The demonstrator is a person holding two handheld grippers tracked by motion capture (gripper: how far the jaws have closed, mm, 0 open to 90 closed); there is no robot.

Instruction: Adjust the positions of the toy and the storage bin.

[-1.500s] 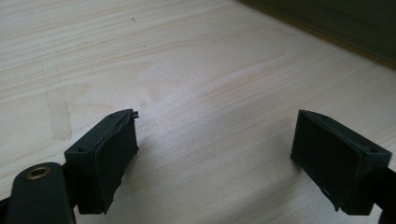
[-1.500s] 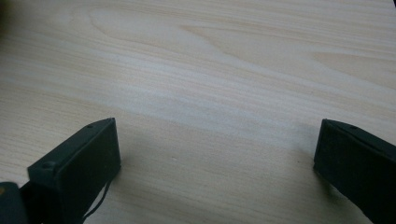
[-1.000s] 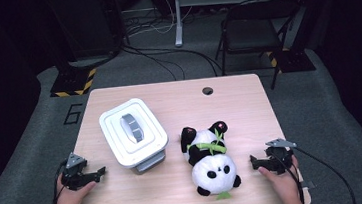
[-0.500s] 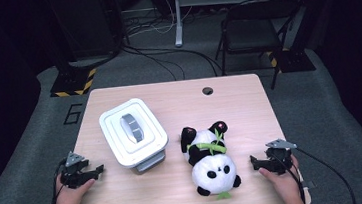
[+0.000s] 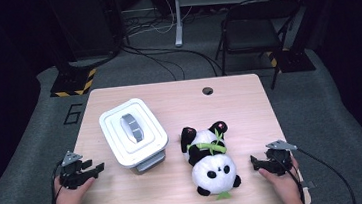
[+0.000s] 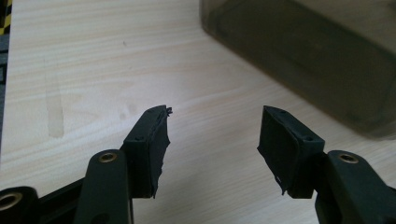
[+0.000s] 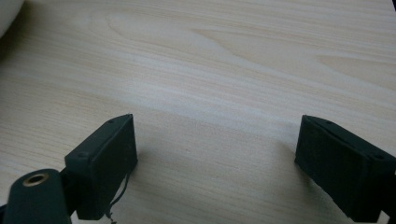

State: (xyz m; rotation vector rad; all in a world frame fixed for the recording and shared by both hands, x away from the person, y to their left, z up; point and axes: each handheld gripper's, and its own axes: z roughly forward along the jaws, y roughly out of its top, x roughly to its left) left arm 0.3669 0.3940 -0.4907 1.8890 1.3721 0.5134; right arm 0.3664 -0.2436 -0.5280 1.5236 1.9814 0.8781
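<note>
We have two hand-held grippers at the near edge of the bench [image 5: 248, 95], both empty.

Left hand-held gripper [image 5: 96, 167]: its jaws have just been closing, but they stand apart with only bare wood between the pads [image 6: 148, 140]. It sits at the near-left corner, jaws pointing right, toward the lidded white box [image 5: 132, 131]. In the left gripper view the box's translucent wall [image 6: 317, 60] lies ahead and to the right, near but not touching.

Right hand-held gripper [image 5: 254, 162]: its jaws have just been closing a little, and they are still wide, nothing between them. It rests at the near-right edge, jaws pointing left at the plush panda [image 5: 211, 160]. In the right gripper view a sliver of white plush [image 7: 8, 16] sits at the top-left corner, so the toy lies ahead and off to that side.

Key relation: the panda lies between the box and the right hand-held gripper, just beside the box. Its long axis runs near-to-far, head toward us, feet away. The right hand is clearly the nearer to the panda, the left to the box. We judge each hand takes its own neighbour.

Farther out: grey handle [image 5: 132, 127] on the lid, running roughly near-to-far. Beyond the bench, a dark chair [image 5: 252, 30] on the floor.
</note>
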